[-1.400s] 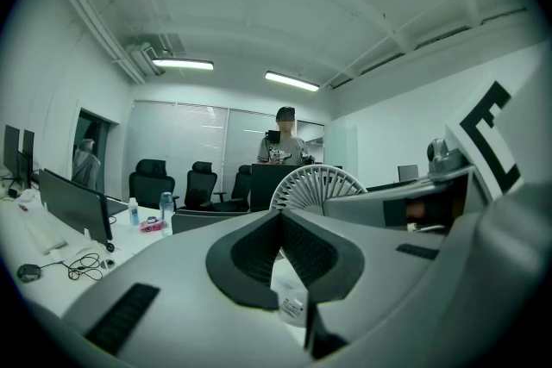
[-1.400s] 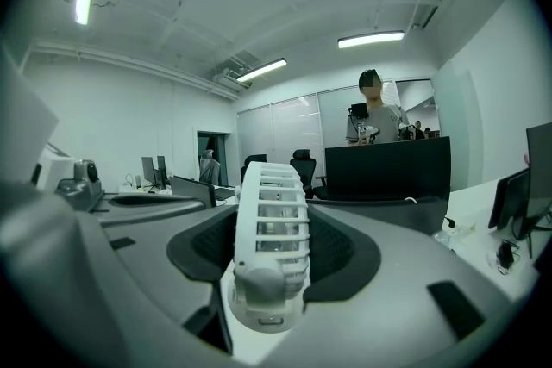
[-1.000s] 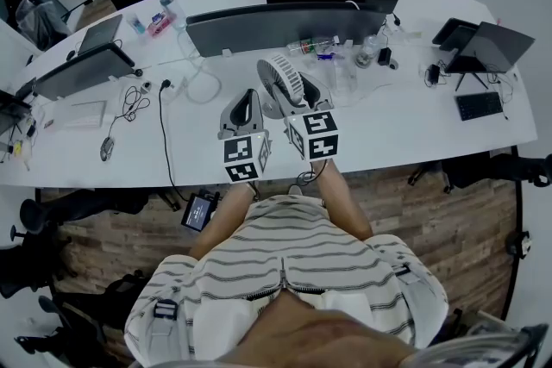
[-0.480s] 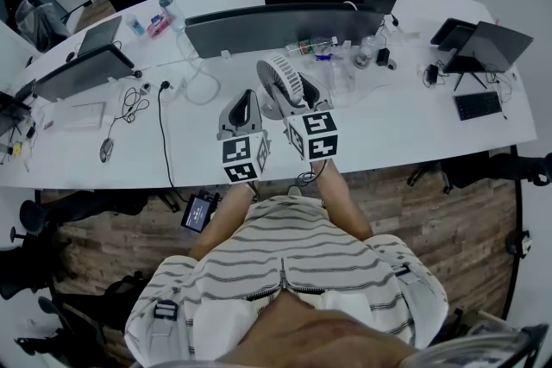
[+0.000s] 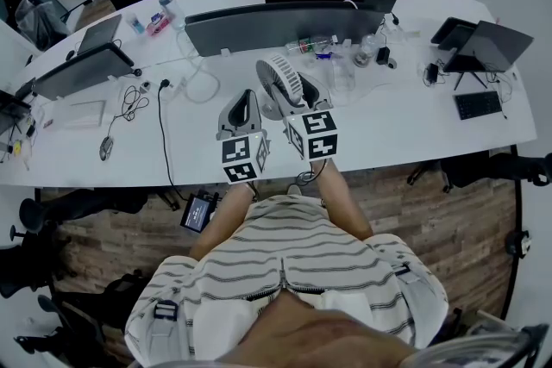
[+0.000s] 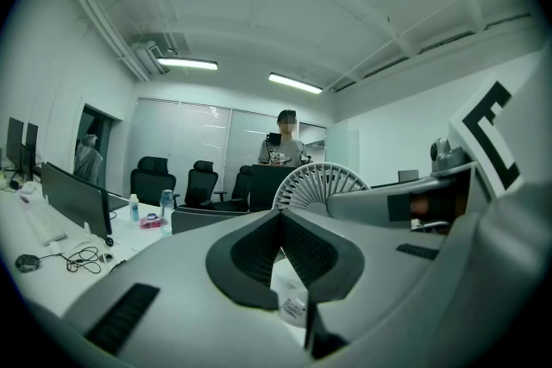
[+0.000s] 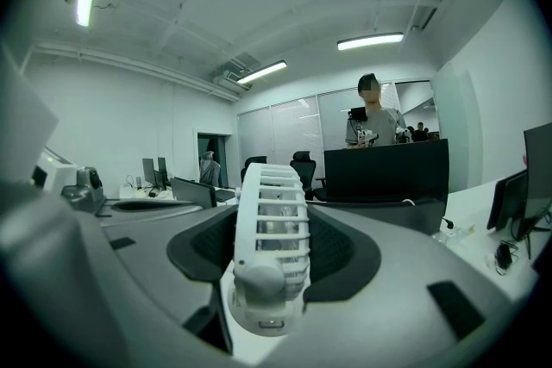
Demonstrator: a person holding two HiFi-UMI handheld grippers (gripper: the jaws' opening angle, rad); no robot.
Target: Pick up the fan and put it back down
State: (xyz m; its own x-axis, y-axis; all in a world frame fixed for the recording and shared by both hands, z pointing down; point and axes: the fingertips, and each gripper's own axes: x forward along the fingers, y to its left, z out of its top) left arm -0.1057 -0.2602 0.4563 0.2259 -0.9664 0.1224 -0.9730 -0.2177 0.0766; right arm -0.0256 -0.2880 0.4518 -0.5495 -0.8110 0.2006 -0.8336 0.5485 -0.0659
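White curved office desk (image 5: 405, 129), crowded along its far edge with a row of dark flat monitors (image 5: 285, 23), fills the head view. Near its middle stands the small white round fan with a slatted plastic grille (image 5: 281, 78), within easy reach of the person leaning over it. The right gripper (image 5: 300, 99) reaches in at the fan's lower part, low on the body, probably so the grille is not crushed. The left gripper (image 5: 247, 99) hangs just beside it on the left, apart from the fan, apparently kept out of the way since one gripper is enough for so light a thing.

From the left gripper view, the two dark ribbed pads (image 6: 250, 250) meet at their tips with nothing between them, only bare desk below. The fan's grille (image 6: 321, 184) rises beyond, to the right.

From the right gripper view, the fan (image 7: 269, 246) is seen edge-on, standing upright between the jaws, which are drawn in against its two sides, pads (image 7: 345, 250) flanking the grille. Holding it edge-on gives two flat faces to press on. White desk shows under its foot, but I cannot tell whether the foot rests there or is just clear of it, so the task could be at the lift or the set-down.
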